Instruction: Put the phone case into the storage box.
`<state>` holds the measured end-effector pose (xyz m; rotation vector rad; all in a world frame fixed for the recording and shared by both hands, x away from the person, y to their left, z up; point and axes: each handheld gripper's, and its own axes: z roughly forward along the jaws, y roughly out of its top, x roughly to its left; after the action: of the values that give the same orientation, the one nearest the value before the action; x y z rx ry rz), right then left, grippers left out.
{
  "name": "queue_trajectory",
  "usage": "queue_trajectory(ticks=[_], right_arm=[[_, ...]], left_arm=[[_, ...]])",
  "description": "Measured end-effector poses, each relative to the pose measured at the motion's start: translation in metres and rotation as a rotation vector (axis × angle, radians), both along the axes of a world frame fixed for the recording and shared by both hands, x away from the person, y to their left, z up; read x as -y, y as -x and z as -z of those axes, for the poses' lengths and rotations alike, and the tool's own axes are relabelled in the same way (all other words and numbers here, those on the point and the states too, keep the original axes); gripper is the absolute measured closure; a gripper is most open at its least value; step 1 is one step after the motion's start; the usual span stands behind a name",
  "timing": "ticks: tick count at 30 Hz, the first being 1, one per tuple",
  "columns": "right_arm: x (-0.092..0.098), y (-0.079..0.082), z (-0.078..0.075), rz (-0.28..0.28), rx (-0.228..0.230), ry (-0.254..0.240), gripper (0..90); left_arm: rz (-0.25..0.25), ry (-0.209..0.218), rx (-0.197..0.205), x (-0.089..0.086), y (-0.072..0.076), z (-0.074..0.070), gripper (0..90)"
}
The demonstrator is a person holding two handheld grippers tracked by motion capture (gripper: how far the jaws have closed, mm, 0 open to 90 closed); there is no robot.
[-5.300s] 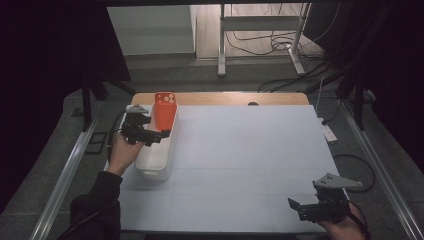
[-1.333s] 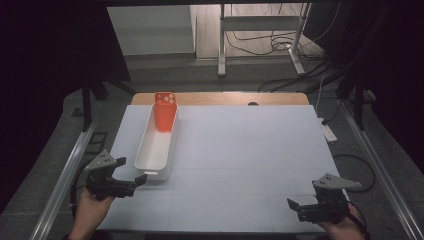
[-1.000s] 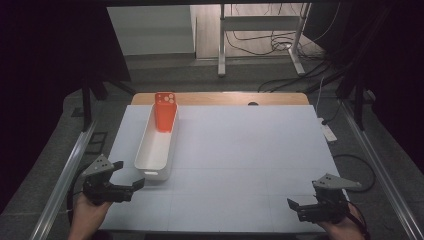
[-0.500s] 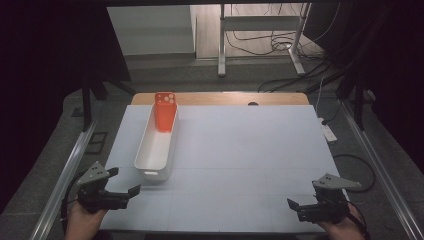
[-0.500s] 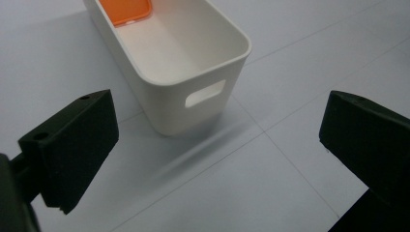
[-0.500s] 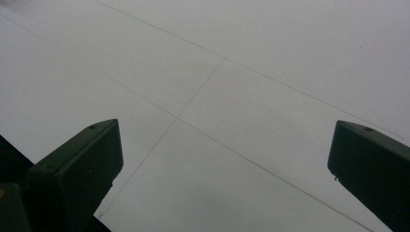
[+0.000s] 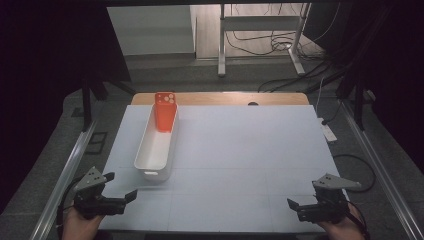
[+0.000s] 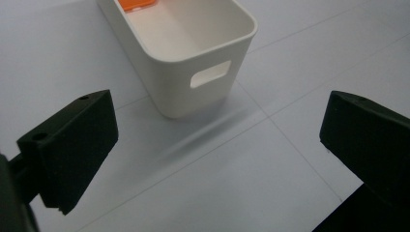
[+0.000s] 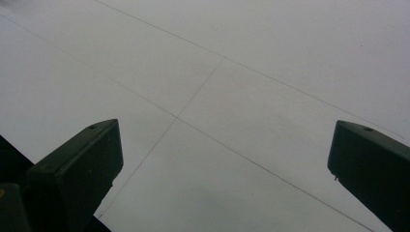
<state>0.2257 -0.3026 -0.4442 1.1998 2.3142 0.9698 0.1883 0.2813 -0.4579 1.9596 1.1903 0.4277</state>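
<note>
A long white bin [image 7: 159, 145] lies on the pale table, left of the middle. An orange box [image 7: 165, 111] stands upright in its far end. In the left gripper view the bin's near end [image 8: 203, 77] with its handle slot faces me, and a strip of the orange box [image 8: 138, 4] shows at the top. My left gripper [image 7: 122, 188] rests open at the table's front left corner, apart from the bin, with nothing between its jaws. At the front right corner my right gripper [image 7: 294, 208] is open over bare table [image 9: 232, 96], holding nothing.
The white mat [image 7: 250, 150] covers the table, with a wooden strip [image 7: 225, 98] at its far edge. Metal rails [image 7: 65, 175] run along both sides. A desk frame and cables [image 7: 260, 40] stand on the floor beyond.
My left gripper has let go of the orange box in the bin and drawn back toward the front left corner. The right gripper has stayed still.
</note>
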Motion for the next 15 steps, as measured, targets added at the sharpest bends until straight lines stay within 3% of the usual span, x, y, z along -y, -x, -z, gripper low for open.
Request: queue_trajectory(ticks=[15], right_arm=[[-0.0002,-0.0001,0.0001,0.001,-0.002,0.002,0.0]], left_arm=[[-0.004,-0.051,-0.014,0.0028,0.0087,0.0039,0.1]])
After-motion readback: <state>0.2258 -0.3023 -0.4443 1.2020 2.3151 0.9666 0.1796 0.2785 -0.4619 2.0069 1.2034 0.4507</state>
